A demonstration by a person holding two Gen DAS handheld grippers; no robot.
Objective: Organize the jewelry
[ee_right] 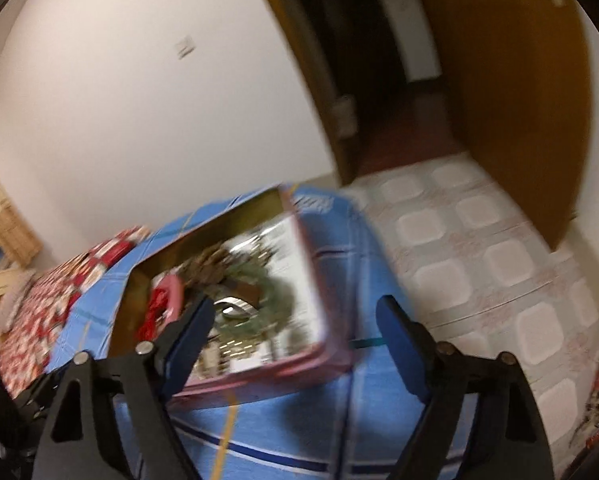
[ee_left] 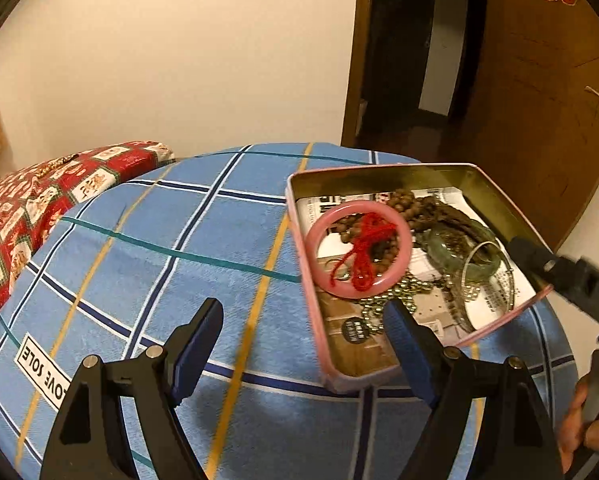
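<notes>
A pink tin box [ee_left: 313, 276] with a gold inside lies open on the blue checked cloth, at the right of the left wrist view. In it are a pink bangle [ee_left: 405, 252], a red cord [ee_left: 363, 252], brown wooden beads [ee_left: 411, 204], a green bangle [ee_left: 447, 248], a thin silver bangle [ee_left: 465, 272] and a metal bead chain [ee_left: 383, 300]. My left gripper [ee_left: 305, 348] is open and empty, just in front of the box's near left corner. My right gripper [ee_right: 295, 332] is open and empty over the box's near edge [ee_right: 283, 368]; its view is blurred. It shows in the left wrist view as a dark finger [ee_left: 547, 264] at the box's right rim.
The blue checked cloth [ee_left: 159, 260] covers a raised rounded surface. A red patterned quilt [ee_left: 27, 208] lies at the left. An open brown door [ee_left: 539, 80] and dark doorway stand behind. Tiled floor [ee_right: 459, 240] is to the right.
</notes>
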